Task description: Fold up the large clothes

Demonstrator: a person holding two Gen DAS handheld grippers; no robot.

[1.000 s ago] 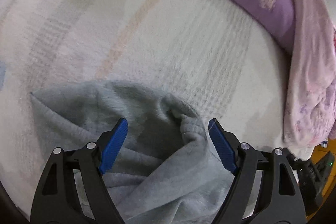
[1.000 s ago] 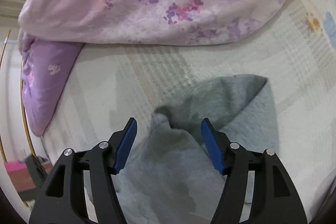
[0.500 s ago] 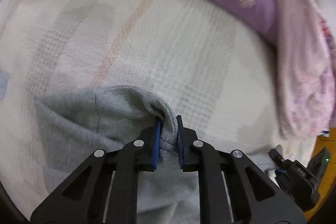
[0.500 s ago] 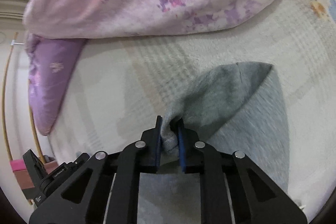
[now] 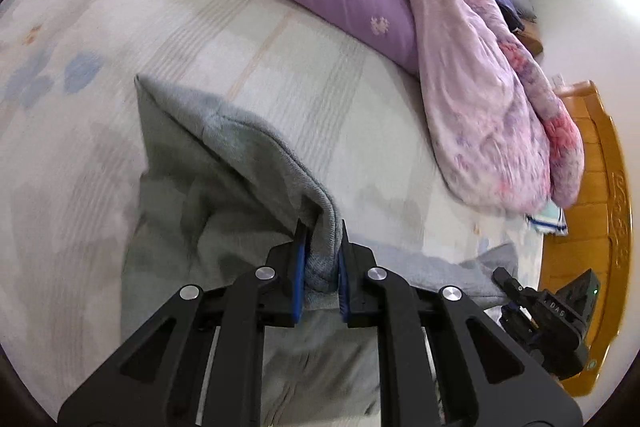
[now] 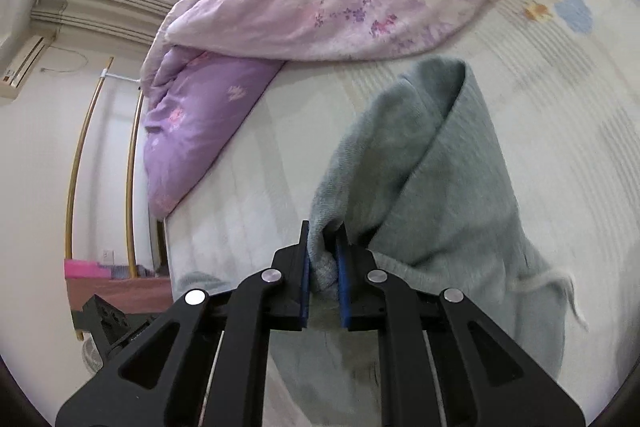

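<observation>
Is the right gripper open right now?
No, the right gripper is shut, with a bunched fold of the grey garment pinched between its blue pads.

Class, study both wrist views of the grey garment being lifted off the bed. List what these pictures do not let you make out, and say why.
- Kind of grey fleece garment: left wrist view, its lower part hidden behind the left tool and cut off by the frame edge.
- How much fabric is pinched: right wrist view, covered by the right tool and its blue pads.
- White drawstring: motion-blurred.
</observation>
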